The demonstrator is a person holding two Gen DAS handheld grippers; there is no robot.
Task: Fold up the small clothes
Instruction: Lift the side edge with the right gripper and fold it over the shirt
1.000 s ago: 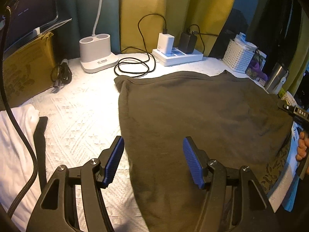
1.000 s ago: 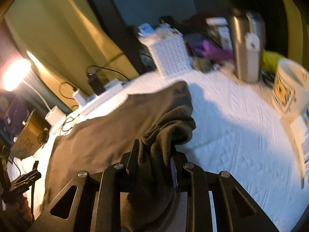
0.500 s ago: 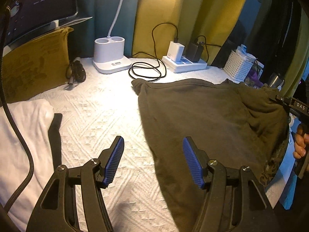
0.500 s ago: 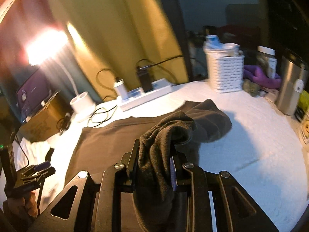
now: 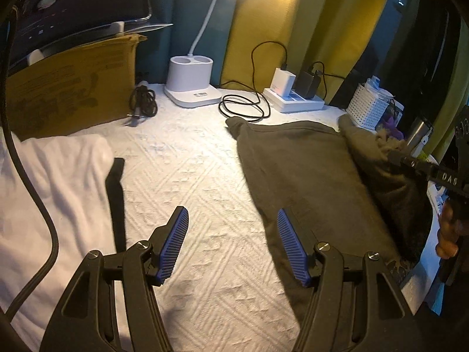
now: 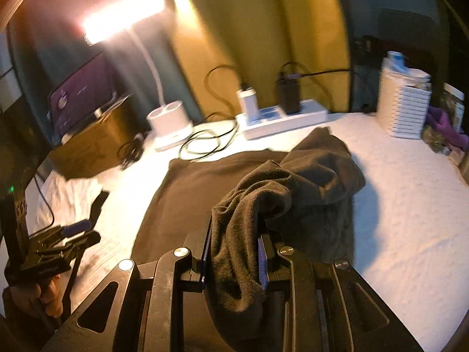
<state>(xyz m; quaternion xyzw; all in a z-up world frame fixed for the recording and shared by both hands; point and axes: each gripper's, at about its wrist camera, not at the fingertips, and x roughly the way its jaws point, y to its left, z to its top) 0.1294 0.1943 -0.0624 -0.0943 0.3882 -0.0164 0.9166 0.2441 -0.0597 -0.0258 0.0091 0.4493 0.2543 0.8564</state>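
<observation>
Lit lamp [image 6: 123, 20] before yellow curtains [image 5: 322, 14], white-covered table [image 5: 187, 158].

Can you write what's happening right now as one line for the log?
step: folding | right tongs: shut on dark garment, edge lifted | left tongs: open, empty, over white bedcover

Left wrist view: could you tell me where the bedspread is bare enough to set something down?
Bare bedspread lies between the white cloth and the olive garment. The back edge is crowded: lamp base, coiled cable, power strip.
</observation>
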